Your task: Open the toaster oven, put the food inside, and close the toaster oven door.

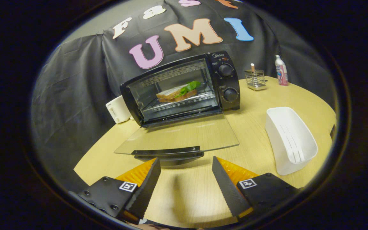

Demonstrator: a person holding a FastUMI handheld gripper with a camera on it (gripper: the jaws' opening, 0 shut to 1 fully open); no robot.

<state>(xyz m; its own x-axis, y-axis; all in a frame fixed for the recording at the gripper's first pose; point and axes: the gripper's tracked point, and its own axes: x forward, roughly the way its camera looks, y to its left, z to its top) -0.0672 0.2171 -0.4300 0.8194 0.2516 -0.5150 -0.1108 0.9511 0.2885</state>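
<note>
Black two-finger gripper (186,161) hovering released, level above table; black toaster oven's glass door (184,135) lying open at 12 o'clock, sandwich (177,93) sitting inside.

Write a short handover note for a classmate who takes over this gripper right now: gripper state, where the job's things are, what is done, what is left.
Gripper: open, holding nothing, fingers just short of the door handle.
Toaster oven: on the wooden table, glass door folded down flat towards the gripper.
Sandwich: already inside on the rack, lettuce on top.
Done: oven opened, food placed.
Left: lift the door by its handle and close it.
Nearby: a white container sits beside the door.
</note>
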